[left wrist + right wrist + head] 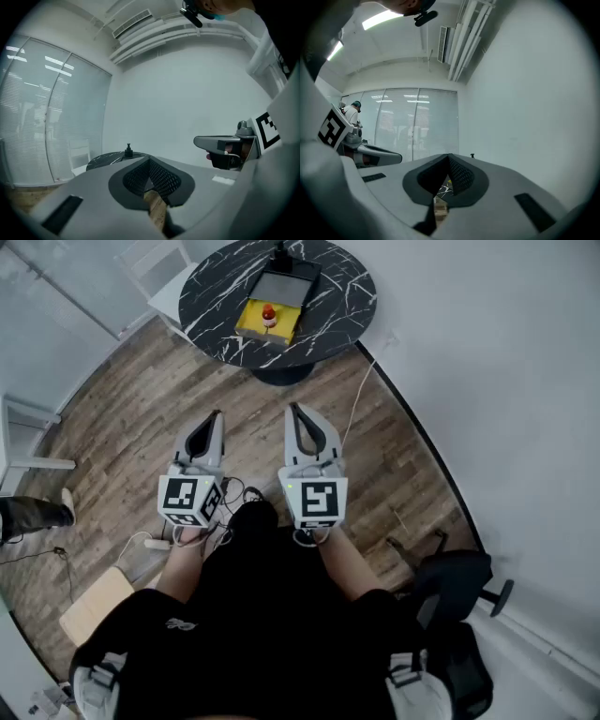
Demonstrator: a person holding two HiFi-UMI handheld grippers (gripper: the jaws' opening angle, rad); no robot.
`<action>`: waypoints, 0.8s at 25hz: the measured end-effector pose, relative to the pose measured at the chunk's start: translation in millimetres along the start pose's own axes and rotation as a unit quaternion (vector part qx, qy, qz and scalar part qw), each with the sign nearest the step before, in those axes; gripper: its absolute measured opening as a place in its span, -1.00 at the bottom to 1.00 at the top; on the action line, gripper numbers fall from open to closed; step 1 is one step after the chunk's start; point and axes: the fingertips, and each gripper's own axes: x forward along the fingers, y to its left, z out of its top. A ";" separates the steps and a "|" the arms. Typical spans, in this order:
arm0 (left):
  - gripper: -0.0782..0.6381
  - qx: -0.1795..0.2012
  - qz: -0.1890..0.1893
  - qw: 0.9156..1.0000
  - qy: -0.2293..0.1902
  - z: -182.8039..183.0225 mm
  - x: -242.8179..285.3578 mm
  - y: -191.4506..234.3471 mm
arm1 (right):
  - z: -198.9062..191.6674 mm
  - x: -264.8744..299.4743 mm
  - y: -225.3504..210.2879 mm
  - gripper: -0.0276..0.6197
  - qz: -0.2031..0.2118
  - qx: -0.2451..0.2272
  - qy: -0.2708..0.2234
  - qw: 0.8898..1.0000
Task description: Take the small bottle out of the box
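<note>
A yellow box (253, 322) with its grey lid folded back lies on the round black marble table (216, 296) at the top of the head view. In it stands the small bottle (269, 313) with a red cap. My left gripper (217, 415) and right gripper (293, 409) hover side by side over the wooden floor, well short of the table, both pointing toward it. Both are shut and hold nothing. In the left gripper view the jaws (150, 161) meet, with the table (105, 160) beyond. In the right gripper view the jaws (449, 157) meet too.
A black pump bottle (279, 253) stands at the table's far edge. A white chair (155, 268) is behind the table at left. A black office chair (450, 587) is at lower right. Cables (239, 493) and a wooden board (94, 601) lie on the floor. The white wall (506, 381) curves along the right.
</note>
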 end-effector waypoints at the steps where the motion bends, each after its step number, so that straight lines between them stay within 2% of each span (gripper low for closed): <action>1: -0.79 0.000 -0.002 1.000 0.002 -0.8 2.3 2.5 | -0.9 3.6 0.5 -0.93 0.000 0.000 0.000 1.000; 6: -0.79 -0.004 -0.012 1.000 0.011 -8.2 12.6 21.3 | -9.4 25.4 7.2 -0.93 0.005 0.005 0.003 1.000; 11: -0.79 -0.007 -0.028 0.999 0.021 -15.3 24.2 45.4 | -11.4 53.7 21.4 -0.93 0.015 -0.040 0.011 0.999; 16: -0.79 -0.003 -0.051 0.998 0.023 -6.4 39.1 65.4 | -6.6 73.0 21.7 -0.93 -0.025 -0.021 0.010 0.999; 20: -0.79 -0.001 -0.068 0.997 0.024 -3.9 57.6 74.8 | -11.3 81.7 21.9 -0.93 -0.039 -0.023 0.022 0.999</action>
